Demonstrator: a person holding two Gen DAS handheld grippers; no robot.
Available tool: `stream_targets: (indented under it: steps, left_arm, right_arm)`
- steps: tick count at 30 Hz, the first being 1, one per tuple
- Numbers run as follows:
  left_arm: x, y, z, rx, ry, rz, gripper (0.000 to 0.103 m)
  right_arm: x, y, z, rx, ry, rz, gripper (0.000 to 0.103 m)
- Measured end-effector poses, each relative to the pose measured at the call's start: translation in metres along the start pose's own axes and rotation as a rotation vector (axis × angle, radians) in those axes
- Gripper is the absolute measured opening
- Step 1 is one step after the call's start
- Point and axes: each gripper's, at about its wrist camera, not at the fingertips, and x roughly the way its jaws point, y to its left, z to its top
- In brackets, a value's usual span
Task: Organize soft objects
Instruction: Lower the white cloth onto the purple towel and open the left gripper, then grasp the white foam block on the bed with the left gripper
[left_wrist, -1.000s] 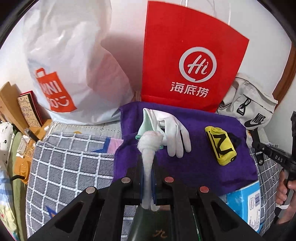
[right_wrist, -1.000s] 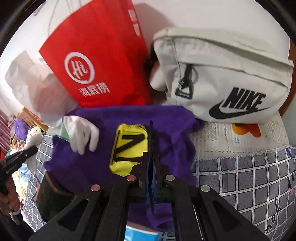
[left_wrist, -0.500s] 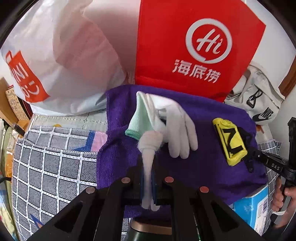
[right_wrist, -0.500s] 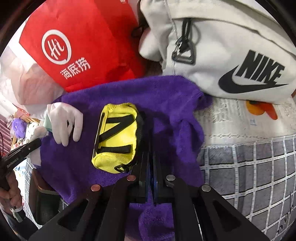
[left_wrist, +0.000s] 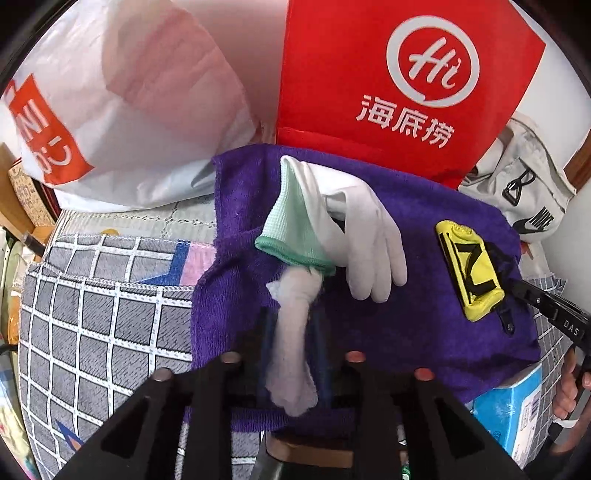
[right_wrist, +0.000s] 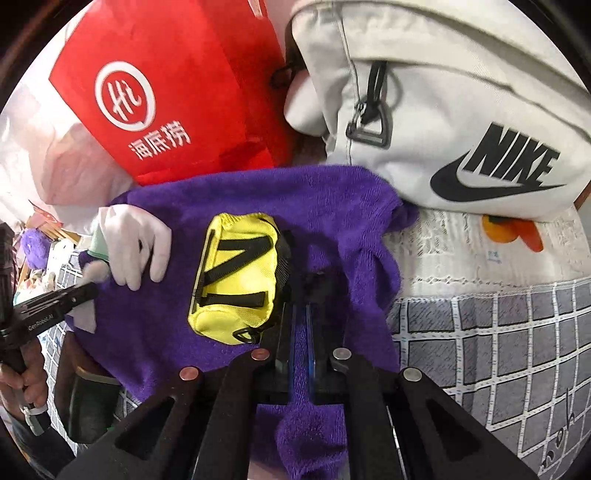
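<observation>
We see left gripper (left_wrist: 291, 325) jaws just opening, white sock (left_wrist: 293, 332) loose between; right gripper (right_wrist: 301, 325) jaws opening slightly over purple towel (right_wrist: 332, 221), yellow pouch (right_wrist: 236, 284) at ten o'clock

left gripper (left_wrist: 291, 325): black angular frame with triangular cut-outs, round copper and silver screw heads on top, thin dark fingers (left_wrist: 264, 332) with blue inner faces.
right gripper (right_wrist: 301, 325): same black frame, four round screw heads, blue-lined fingers (right_wrist: 286, 332).
markings: white "das" lettering on one black arm, "genrobot.ai" on the other.
hands: bare fingers curled round black handles, no sleeve visible.
</observation>
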Motion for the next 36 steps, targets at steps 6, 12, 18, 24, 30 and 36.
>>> stream_targets:
  steps: [6, 12, 18, 24, 30, 36]
  left_arm:
    - [-0.034, -0.005, -0.008, 0.035, -0.065, 0.042, 0.051]
    - [-0.072, 0.0, -0.021, 0.013, -0.154, 0.037, 0.051]
    - [-0.105, 0.009, -0.049, -0.012, -0.181, 0.008, 0.051]
    - [-0.124, 0.016, -0.085, -0.01, -0.164, 0.028, 0.051]
    - [-0.131, 0.023, -0.116, -0.043, -0.144, 0.007, 0.051]
    - [-0.138, 0.021, -0.152, -0.041, -0.137, 0.0, 0.051]
  right_arm:
    - [-0.044, 0.016, -0.008, -0.061, -0.12, -0.032, 0.052]
    - [-0.068, 0.05, -0.034, -0.133, -0.139, -0.011, 0.052]
    - [-0.084, 0.076, -0.08, -0.137, -0.096, 0.084, 0.053]
    - [-0.095, 0.095, -0.121, -0.148, -0.058, 0.118, 0.053]
    - [-0.103, 0.111, -0.165, -0.167, -0.021, 0.153, 0.056]
    - [-0.105, 0.122, -0.204, -0.178, 0.008, 0.184, 0.056]
